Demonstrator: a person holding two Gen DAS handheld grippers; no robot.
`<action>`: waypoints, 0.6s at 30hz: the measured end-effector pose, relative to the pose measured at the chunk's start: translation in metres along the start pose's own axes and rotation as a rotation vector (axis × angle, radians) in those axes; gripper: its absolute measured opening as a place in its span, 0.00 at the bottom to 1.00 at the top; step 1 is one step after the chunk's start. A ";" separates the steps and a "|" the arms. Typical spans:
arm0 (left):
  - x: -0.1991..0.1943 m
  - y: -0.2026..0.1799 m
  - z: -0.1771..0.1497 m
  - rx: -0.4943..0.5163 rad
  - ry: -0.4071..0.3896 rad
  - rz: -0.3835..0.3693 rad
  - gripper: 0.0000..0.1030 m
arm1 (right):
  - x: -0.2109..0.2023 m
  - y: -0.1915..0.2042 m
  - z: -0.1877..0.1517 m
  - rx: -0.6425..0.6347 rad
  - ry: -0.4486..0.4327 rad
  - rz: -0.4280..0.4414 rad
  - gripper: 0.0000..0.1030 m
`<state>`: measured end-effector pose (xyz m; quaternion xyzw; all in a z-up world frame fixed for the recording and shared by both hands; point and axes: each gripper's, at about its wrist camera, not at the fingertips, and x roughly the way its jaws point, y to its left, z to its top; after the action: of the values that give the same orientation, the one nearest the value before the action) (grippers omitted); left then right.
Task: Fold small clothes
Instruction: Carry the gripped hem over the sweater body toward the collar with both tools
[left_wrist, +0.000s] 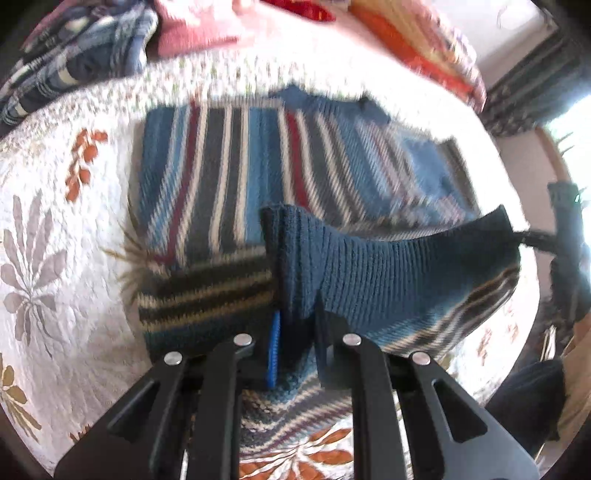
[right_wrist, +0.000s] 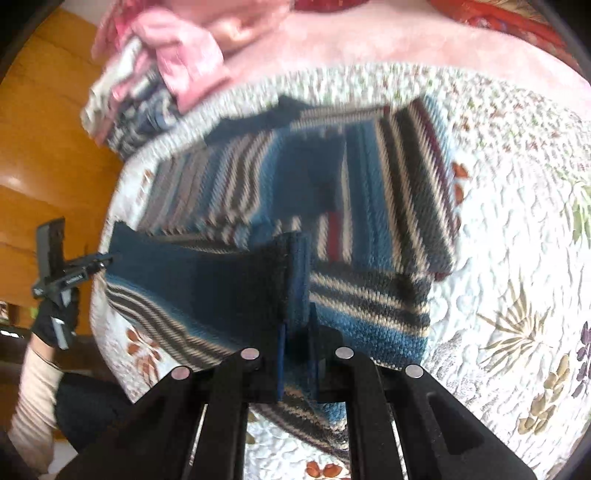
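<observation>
Your left gripper (left_wrist: 295, 343) is clamped on the striped sweater's (left_wrist: 229, 155) ribbed hem (left_wrist: 369, 266); your right gripper (right_wrist: 295, 354) is pinched on the same hem's other corner. The hem is lifted taut between them; the body lies flat on the floral quilt (left_wrist: 55, 206).

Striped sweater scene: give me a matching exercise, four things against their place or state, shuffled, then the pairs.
Things:
1. striped sweater
2. dark blue ribbed hem
3. floral quilt
4. plaid clothes pile

Places or states:
A. covers the bed under everything
B. lifted, clamped at both ends by the left gripper and right gripper
C. heaped at the far edge of the bed
D. lies spread on the quilt, partly folded

Pairs: 1-D, 2-B, 3-A, 4-C
</observation>
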<state>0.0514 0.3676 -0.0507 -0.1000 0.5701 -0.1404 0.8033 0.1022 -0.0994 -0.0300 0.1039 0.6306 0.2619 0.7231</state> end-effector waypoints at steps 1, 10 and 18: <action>-0.006 -0.002 0.003 -0.002 -0.024 -0.001 0.13 | -0.007 -0.001 0.003 0.006 -0.022 0.012 0.09; -0.035 -0.015 0.033 -0.036 -0.184 0.007 0.13 | -0.037 0.006 0.038 0.040 -0.153 0.045 0.09; -0.027 -0.002 0.082 -0.080 -0.272 0.021 0.13 | -0.036 0.000 0.095 0.055 -0.210 -0.006 0.09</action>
<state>0.1200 0.3750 0.0007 -0.1441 0.4620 -0.0942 0.8700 0.1921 -0.1007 0.0186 0.1488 0.5586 0.2299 0.7829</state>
